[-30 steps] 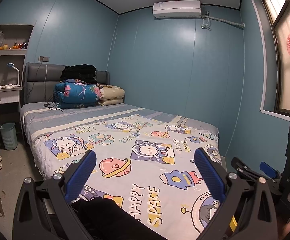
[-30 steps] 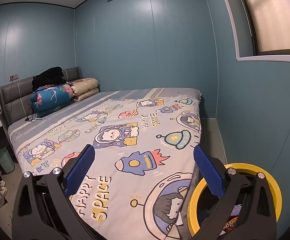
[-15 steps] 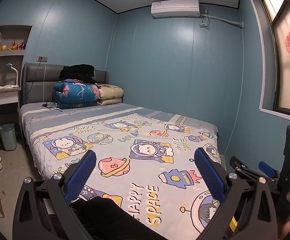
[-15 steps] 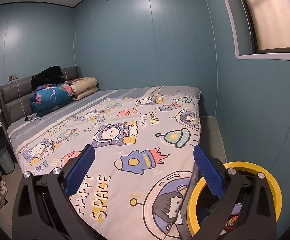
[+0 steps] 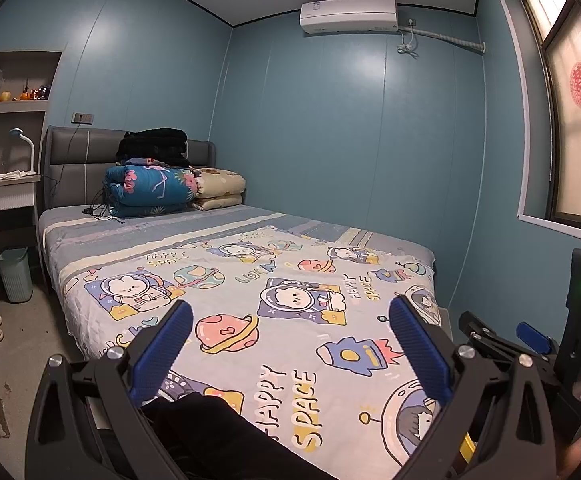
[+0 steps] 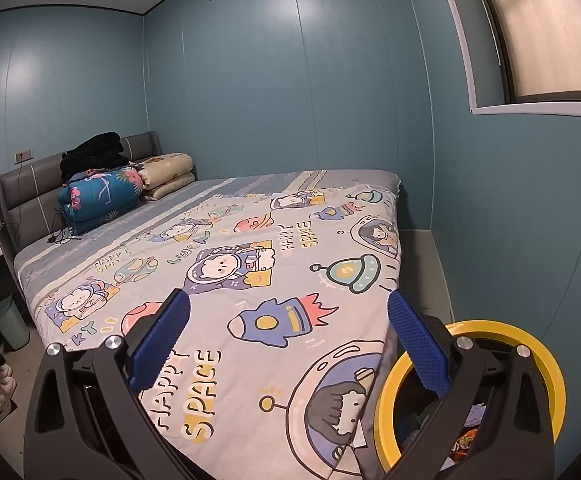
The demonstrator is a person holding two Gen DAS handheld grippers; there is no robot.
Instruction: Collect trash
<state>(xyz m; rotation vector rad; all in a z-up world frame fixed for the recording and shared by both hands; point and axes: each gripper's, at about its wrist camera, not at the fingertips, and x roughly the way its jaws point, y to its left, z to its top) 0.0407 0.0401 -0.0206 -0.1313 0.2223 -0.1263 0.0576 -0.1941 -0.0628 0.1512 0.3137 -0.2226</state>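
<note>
Hand-held grippers, left (image 5: 290, 346) and right (image 6: 288, 342), both spread wide, empty, above cartoon space-print bed quilt (image 6: 250, 280). Yellow-rimmed round trash bin (image 6: 546, 356), litter inside, beside bed's foot corner, under right gripper.

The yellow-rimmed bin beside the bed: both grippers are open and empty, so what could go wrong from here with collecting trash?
1. The yellow-rimmed bin sits low, squeezed between the bed and the wall, right under the right gripper; a careless swing might knock it.
2. No loose trash shows on the bedspread, so the left gripper could grab the fabric or the black cable near the folded quilt by mistake.
</note>
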